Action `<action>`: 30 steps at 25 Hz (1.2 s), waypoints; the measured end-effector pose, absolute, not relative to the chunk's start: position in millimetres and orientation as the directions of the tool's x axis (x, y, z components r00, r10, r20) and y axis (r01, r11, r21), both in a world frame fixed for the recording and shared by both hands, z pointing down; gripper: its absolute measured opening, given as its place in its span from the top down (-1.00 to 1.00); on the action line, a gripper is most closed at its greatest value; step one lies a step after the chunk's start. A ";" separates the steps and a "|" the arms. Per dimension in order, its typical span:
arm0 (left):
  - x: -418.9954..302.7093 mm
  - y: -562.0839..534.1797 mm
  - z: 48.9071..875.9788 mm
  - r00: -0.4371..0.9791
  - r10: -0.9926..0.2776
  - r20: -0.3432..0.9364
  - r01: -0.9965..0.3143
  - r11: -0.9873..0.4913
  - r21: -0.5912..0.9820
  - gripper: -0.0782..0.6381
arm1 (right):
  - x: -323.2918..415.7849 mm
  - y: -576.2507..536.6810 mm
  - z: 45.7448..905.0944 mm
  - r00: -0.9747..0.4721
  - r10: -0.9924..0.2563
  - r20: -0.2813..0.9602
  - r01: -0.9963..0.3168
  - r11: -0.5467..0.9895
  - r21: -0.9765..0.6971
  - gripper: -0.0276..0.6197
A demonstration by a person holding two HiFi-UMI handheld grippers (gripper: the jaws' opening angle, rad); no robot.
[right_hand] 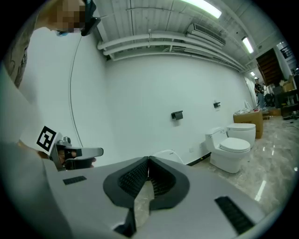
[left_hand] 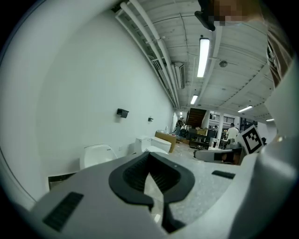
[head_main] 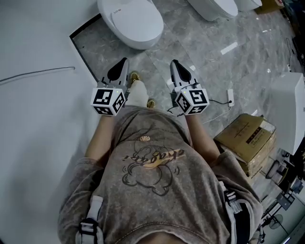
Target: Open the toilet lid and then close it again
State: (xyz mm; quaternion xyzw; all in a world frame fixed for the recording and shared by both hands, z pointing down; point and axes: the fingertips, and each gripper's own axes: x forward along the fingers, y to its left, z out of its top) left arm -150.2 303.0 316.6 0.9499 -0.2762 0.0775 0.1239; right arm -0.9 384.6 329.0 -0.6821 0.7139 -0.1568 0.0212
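The person stands on the grey tiled floor (head_main: 200, 47) facing a white toilet (head_main: 141, 44) set against the white wall (head_main: 38, 43). Its lid (head_main: 131, 18) lies flat over the bowl, so at this moment it is down.

Both tools are held low in front of the person's waist, side by side and well short of the toilet. The left tool (head_main: 125, 60) has its jaws pressed together with nothing between them; its own view shows the ribbed pads meeting at the tip (left_hand: 149, 153), with only floor behind the gap lower down. The right tool (head_main: 173, 62) is the same: jaws fully together and empty (right_hand: 148, 158). Neither touches the lid or any other part of the toilet.

More toilets (head_main: 214, 7) stand further along the floor, and a cardboard box (head_main: 248, 138) sits off to the person's right, away from the work.

As for progress, the lid sits in the position it has both at the start and at the end of the job, and both tools are clear of it. The pictures alone do not settle whether lifting and lowering are yet to come or finished. If they are yet to come, a tool must first reach forward to the lid's front edge.
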 end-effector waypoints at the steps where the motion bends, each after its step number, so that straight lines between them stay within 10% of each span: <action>1: -147.5 294.5 320.8 0.834 -0.507 0.218 -0.547 -0.815 0.193 0.76 | 1.1 377.7 334.5 -0.071 -0.979 0.191 -0.966 0.020 -0.256 0.83; 30: -56.1 70.5 770.0 0.797 -0.475 0.373 -0.581 -0.771 0.261 0.76 | 32.8 123.4 780.0 -0.198 -0.896 0.397 -0.947 0.070 -0.314 0.83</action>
